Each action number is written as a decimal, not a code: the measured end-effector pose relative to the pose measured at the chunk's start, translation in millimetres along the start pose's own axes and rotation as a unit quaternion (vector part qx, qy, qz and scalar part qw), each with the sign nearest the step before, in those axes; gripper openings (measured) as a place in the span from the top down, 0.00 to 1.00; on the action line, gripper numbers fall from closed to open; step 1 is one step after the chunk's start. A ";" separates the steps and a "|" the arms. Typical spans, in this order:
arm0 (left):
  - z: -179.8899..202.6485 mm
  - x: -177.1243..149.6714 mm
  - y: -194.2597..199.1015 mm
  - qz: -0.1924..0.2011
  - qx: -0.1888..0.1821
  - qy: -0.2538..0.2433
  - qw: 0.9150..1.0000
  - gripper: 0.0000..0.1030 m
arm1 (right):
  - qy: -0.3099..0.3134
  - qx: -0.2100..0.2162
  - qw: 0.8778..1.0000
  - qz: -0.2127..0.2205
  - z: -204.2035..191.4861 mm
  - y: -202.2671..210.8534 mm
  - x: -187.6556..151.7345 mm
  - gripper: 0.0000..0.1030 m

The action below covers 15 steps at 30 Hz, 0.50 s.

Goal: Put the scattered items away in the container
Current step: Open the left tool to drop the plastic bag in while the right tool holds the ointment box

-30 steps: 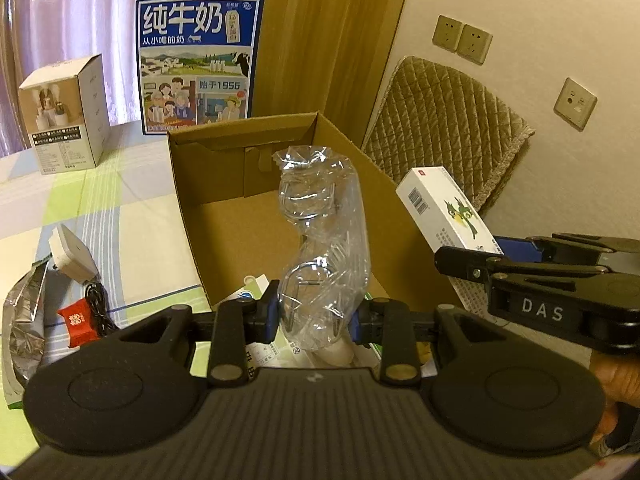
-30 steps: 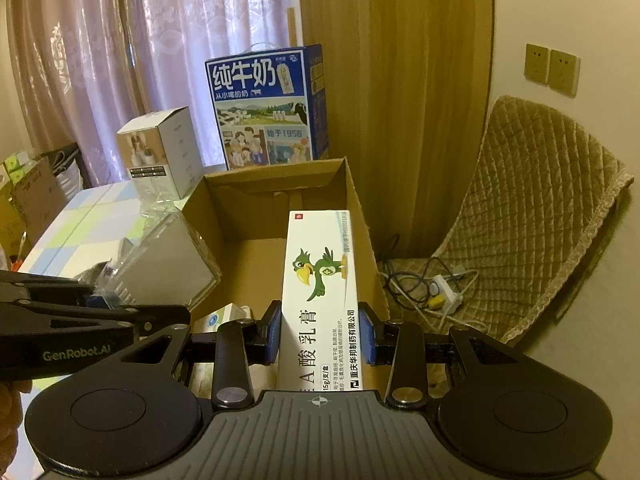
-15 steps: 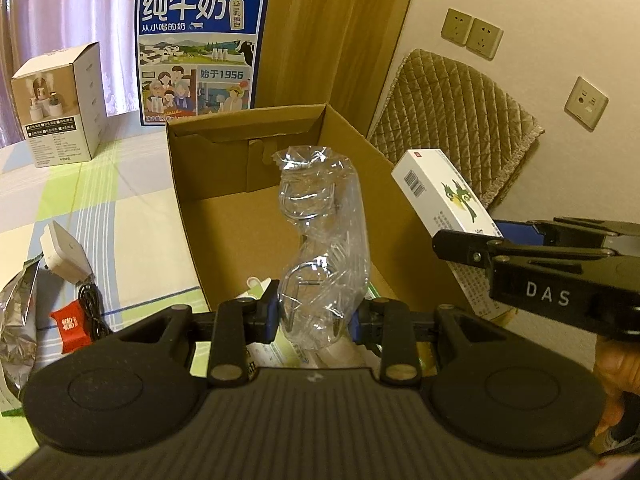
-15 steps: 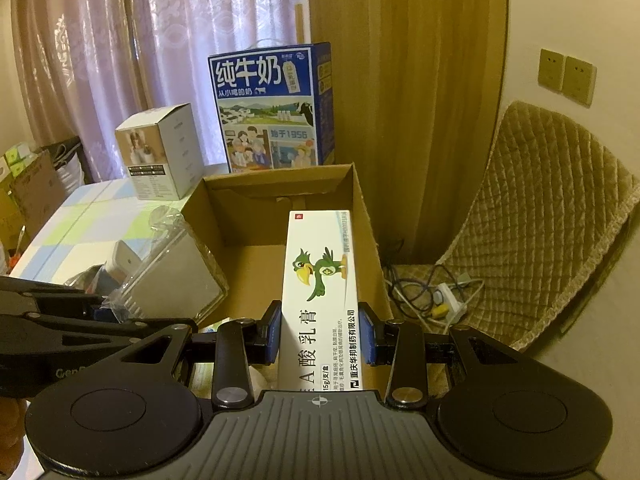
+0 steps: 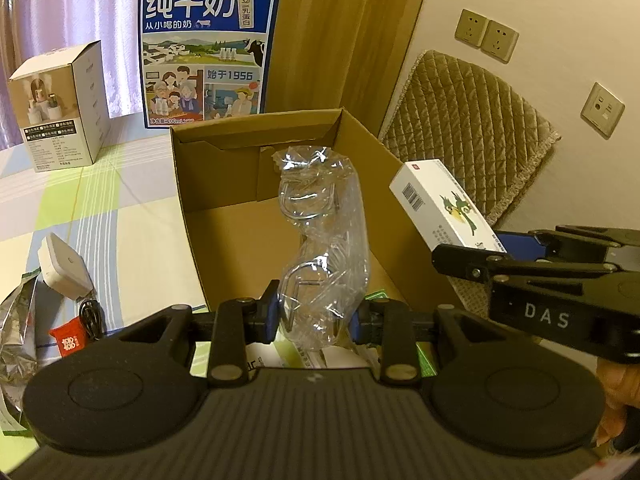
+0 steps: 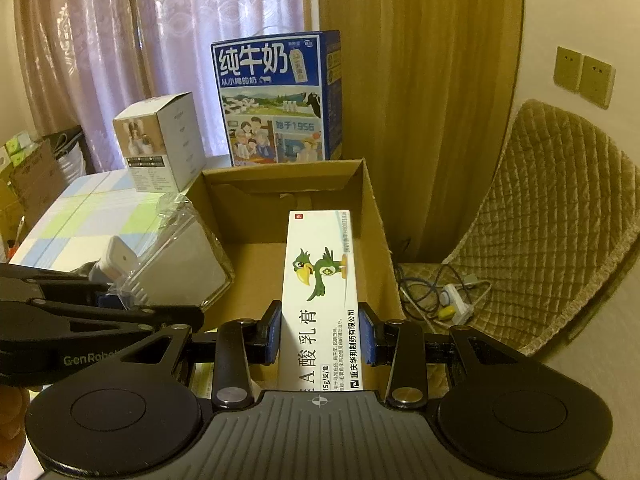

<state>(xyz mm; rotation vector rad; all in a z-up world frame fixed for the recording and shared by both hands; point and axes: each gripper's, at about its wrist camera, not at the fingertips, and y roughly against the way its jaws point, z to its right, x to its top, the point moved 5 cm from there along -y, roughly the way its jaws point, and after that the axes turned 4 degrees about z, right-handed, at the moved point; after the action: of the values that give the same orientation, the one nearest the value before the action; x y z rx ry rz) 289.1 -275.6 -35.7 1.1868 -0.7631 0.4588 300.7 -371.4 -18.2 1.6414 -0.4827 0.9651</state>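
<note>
Charger [image 5: 62, 270] and foil packet [image 5: 16, 340] lay on the checked tablecloth [image 5: 132, 216] at nine o'clock of the cardboard box [image 5: 224, 184]. Left gripper [image 5: 316, 316] was clenched on a crinkled clear plastic bag [image 5: 324, 248] above the box; at three o'clock, right gripper [image 6: 320, 334] clamped a white ointment carton [image 6: 320, 280] over it.

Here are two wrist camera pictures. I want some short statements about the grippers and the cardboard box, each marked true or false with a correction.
1. The left gripper is shut on a clear plastic bag. True.
2. The right gripper is empty. False: it is shut on the white medicine box.
3. The cardboard box is closed. False: its top is open.
4. A blue milk carton stands behind the cardboard box. True.
</note>
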 end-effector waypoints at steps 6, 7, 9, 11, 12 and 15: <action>-2.2 0.3 -4.1 -0.002 0.001 0.000 1.000 0.74 | 0.002 0.000 1.000 -0.003 -0.8 -7.9 2.1 0.66; -2.5 0.3 -5.0 -0.002 0.001 0.001 1.000 0.74 | 0.003 0.000 1.000 -0.004 -0.7 -8.9 2.1 0.66; -3.1 0.5 -6.0 -0.002 0.000 0.001 1.000 0.74 | 0.003 -0.001 1.000 -0.005 -0.2 -10.2 1.7 0.66; -4.3 2.0 -7.9 -0.001 -0.001 0.001 1.000 0.74 | 0.003 -0.002 1.000 -0.006 0.1 -12.1 2.2 0.66; -4.4 3.2 -9.0 -0.001 -0.002 0.001 1.000 0.74 | 0.003 -0.002 1.000 -0.006 0.4 -12.7 2.5 0.66; -3.4 6.9 -13.0 -0.002 -0.001 -0.001 1.000 0.74 | 0.003 -0.002 1.000 -0.006 0.5 -13.8 2.8 0.66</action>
<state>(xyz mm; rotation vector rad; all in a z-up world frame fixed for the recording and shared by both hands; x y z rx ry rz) 303.6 -277.2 -39.7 1.1860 -0.7628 0.4536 312.7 -367.2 -24.3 1.6349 -0.4693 0.9587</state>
